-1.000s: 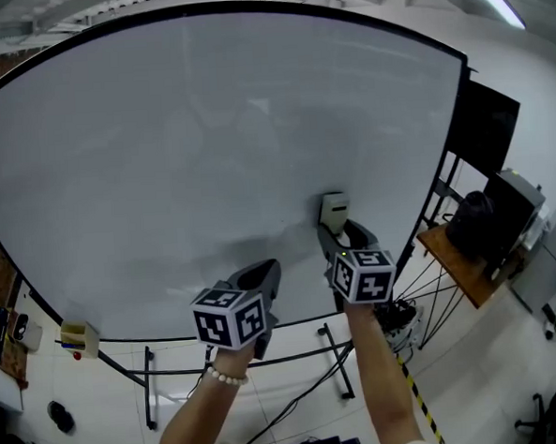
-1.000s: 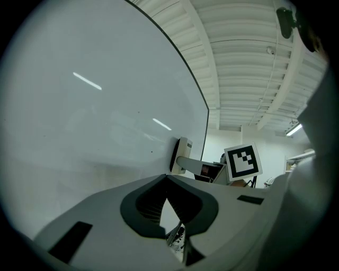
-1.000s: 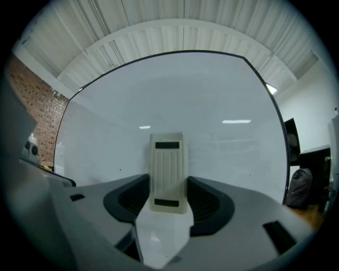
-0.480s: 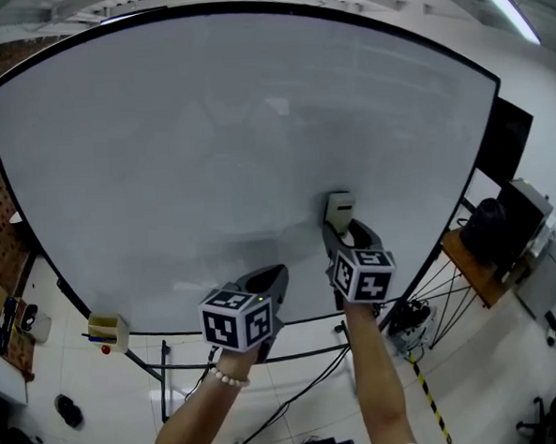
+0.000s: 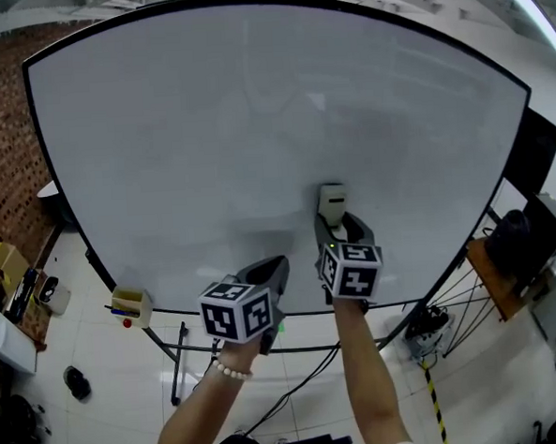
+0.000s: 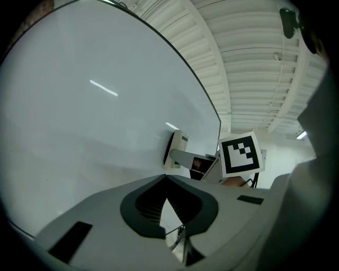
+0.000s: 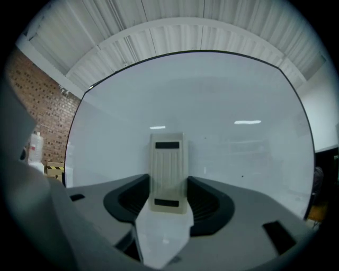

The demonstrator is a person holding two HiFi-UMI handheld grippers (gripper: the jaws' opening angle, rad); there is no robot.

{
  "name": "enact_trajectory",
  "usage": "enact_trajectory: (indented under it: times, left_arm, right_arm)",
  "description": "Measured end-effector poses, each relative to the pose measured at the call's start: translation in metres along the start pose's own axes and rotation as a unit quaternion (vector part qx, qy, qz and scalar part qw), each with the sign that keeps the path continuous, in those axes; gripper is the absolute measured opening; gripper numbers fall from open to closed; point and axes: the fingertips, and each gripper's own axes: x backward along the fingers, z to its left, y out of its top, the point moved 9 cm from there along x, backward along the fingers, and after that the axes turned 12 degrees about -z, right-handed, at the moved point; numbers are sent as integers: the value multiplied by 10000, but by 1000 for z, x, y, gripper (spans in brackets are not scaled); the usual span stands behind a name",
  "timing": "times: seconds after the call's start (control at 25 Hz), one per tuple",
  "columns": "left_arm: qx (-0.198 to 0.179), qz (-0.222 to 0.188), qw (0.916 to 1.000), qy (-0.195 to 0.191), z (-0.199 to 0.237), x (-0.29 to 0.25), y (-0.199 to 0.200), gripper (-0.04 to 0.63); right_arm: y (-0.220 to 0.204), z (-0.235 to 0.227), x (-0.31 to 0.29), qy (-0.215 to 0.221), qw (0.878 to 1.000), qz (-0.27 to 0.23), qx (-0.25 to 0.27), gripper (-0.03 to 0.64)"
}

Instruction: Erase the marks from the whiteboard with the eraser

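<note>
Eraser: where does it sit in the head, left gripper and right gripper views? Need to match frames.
Head view: eraser right of centre, against the whiteboard, in the tips of the right gripper.
Left gripper view: eraser right of centre, seen edge-on, left of the marker cube.
Right gripper view: eraser at centre, clamped between the jaws.
Shared landmark: the whiteboard's dark edge.

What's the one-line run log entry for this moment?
right gripper: shut on eraser | eraser: against whiteboard | left gripper: shut, empty
</note>
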Motion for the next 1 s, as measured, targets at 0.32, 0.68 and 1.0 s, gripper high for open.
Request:
enact_trajectory:
  times: [0.32, 0.68, 1.0]
  left_arm:
    - [74, -138, 9998, 79, 48, 44, 14, -12]
    - [111, 23, 9998, -171, 132, 112, 59, -12]
    - [186, 134, 9994, -270, 196, 176, 94, -12]
  right_arm:
    - [-2, 72, -14, 149, 9998, -85, -46, 253]
    - [-1, 188, -34, -201, 9997, -80, 147, 253]
    - [-5, 272, -48, -560, 9983, -18, 148, 252]
